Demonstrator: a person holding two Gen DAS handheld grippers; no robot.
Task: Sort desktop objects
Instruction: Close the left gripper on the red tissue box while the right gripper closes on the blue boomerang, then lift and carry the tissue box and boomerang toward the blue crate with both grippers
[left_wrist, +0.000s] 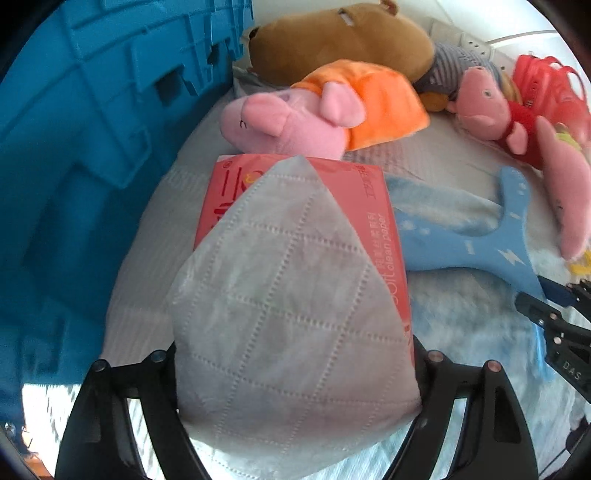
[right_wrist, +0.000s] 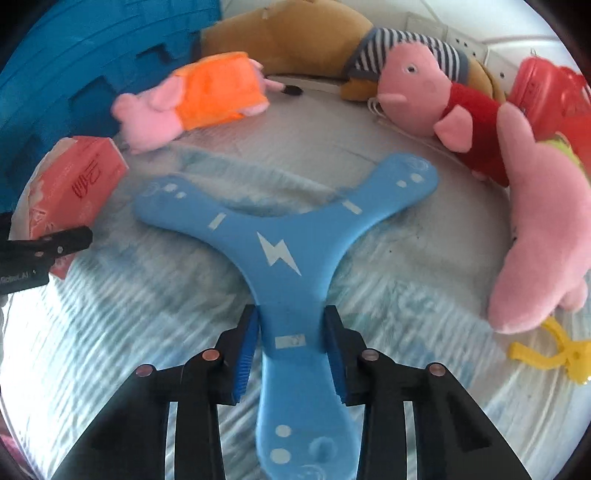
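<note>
- The left claw gripped a red tissue pack, its fingers pressed against the pack's two sides at the bottom centre of the left wrist view. One tissue sheet stood up out of the top and hid most of the pack. Taking it by the sides probably kept the loose sheet from being crushed.
- The right claw straddled one arm of the blue three-armed boomerang at the lower centre of the right wrist view. The blue pads sat just beside the arm's edges. Whether they already pinched it or a sliver of gap remained, I could not tell.
- The boomerang lay flat on the pale quilted cover, so a narrow arm seemed the easiest part to grasp.
- At the upper left of the left wrist view stood a blue plastic crate, close to the tissue pack. It was likely the sorting destination.
- Farther out lay soft toys: a pig in an orange dress at upper left of centre, a pig in a red dress at upper right, a brown plush along the top, and a pink plush on the right.
- A yellow clip lay at the lower right, just beside the pink plush.
</note>
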